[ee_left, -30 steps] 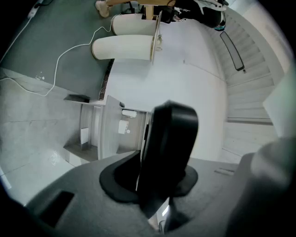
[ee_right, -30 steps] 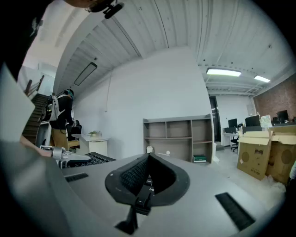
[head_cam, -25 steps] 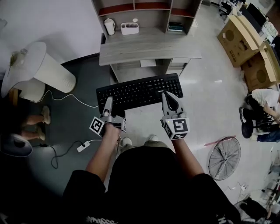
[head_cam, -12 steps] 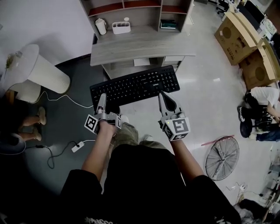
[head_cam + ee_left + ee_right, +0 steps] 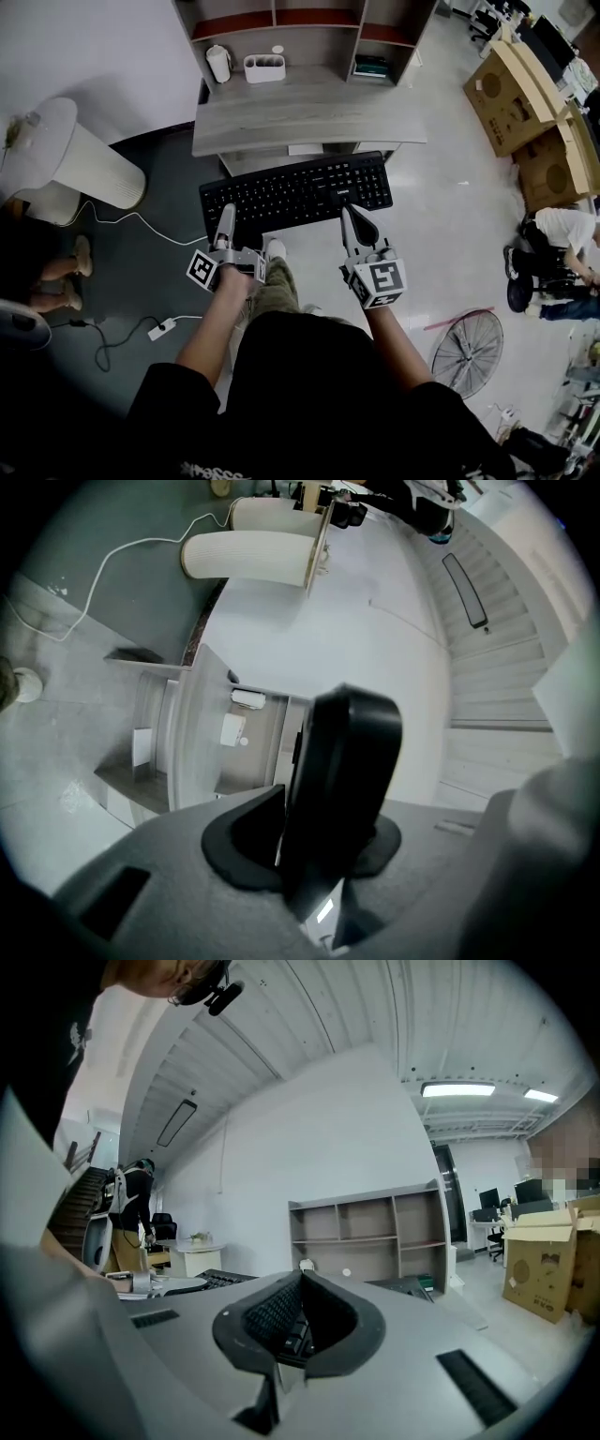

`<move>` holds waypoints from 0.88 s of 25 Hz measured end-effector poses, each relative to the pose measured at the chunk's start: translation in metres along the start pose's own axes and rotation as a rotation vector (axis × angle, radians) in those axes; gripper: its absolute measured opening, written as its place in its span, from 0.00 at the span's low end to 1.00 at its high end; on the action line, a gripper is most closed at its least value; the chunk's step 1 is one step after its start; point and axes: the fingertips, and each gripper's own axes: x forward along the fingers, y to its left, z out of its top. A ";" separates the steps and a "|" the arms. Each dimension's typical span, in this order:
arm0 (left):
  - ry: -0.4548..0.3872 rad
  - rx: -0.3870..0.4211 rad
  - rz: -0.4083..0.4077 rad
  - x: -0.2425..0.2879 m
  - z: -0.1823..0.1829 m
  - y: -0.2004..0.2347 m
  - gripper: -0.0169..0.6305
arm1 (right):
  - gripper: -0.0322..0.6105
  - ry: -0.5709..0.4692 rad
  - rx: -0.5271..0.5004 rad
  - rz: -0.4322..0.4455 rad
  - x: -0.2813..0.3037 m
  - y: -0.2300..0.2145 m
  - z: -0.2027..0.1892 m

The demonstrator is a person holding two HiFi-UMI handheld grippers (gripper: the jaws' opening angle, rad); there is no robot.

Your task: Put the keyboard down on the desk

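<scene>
A black keyboard (image 5: 296,192) hangs level in the air just in front of the grey wooden desk (image 5: 300,117), its far edge close to the desk's front edge. My left gripper (image 5: 225,217) is shut on the keyboard's near left edge, my right gripper (image 5: 349,214) on its near right edge. In the left gripper view the keyboard (image 5: 352,752) stands edge-on, clamped in the left gripper (image 5: 314,850). The right gripper view shows rows of keys on the keyboard (image 5: 277,1316) pinched in the right gripper (image 5: 298,1327).
A white jar (image 5: 217,63) and a white organiser (image 5: 263,67) stand at the desk's back, with books (image 5: 373,67) on a shelf. A white round stand (image 5: 66,155) is on the left, and a power strip (image 5: 159,328) lies on the floor. Cardboard boxes (image 5: 511,89), a seated person (image 5: 562,234) and a floor fan (image 5: 466,342) are on the right.
The keyboard, still held by both grippers, has come closer to the desk's front edge. The person's foot has stepped forward under it.
</scene>
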 end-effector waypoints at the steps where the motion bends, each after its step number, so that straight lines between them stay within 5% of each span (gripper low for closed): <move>1: 0.005 -0.006 -0.003 0.008 0.003 0.005 0.18 | 0.07 0.003 -0.013 -0.013 0.012 -0.004 0.001; 8: 0.045 -0.050 0.021 0.081 0.017 0.029 0.18 | 0.07 0.047 -0.029 -0.062 0.095 -0.038 0.009; 22: 0.004 -0.129 0.127 0.189 0.085 0.067 0.18 | 0.07 0.088 0.123 -0.103 0.229 -0.066 0.018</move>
